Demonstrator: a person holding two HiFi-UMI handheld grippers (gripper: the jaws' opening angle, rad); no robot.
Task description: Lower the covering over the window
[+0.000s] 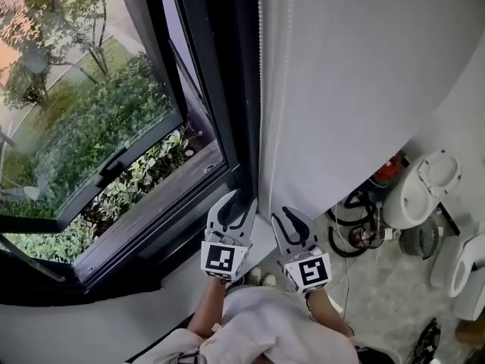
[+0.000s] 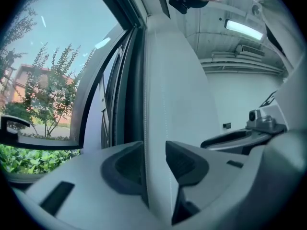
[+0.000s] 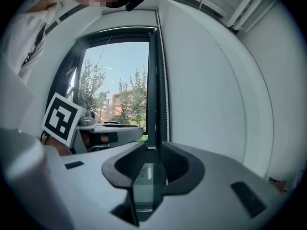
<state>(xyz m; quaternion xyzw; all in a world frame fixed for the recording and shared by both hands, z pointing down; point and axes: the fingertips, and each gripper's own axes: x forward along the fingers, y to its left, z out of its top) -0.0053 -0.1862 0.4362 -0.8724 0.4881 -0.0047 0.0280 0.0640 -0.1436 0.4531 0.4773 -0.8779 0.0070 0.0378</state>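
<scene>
Nearest me, both grippers are held level and side by side over the white sill [image 1: 178, 283], each with its marker cube [image 1: 223, 260] facing up.

The left gripper [image 1: 236, 202] points at the corner where the dark window frame [image 1: 227, 89] meets the white wall [image 1: 364, 67]. In the left gripper view, the left gripper [image 2: 152, 145] has its jaws released and well apart. The wall edge fills the gap, and the thin bead chain [image 2: 163, 90] runs down through it close to the right-hand pad. Neither pad presses on it.

The right gripper [image 1: 284, 212] sits just beside the left one, a little nearer the wall. In its own view, the right gripper [image 3: 153, 147] is also unclenched. The frame post stands in the gap, and the bead chain [image 3: 166, 80] drops to the inner edge of the right-hand pad without being pinched.

That bead chain [image 1: 261, 67] hangs straight along the wall edge beside the frame. The window glass [image 3: 120, 80] shows uncovered. A pale band [image 3: 129, 13] crosses above it, and I cannot tell whether that is the rolled-up covering.

Further out, an opened sash with a handle [image 1: 114, 164] hangs over green shrubs [image 1: 114, 120], with trees [image 3: 91, 90] and a reddish building [image 3: 127, 102] beyond. Down to the right, white fixtures [image 1: 424, 188] sit on the floor.
</scene>
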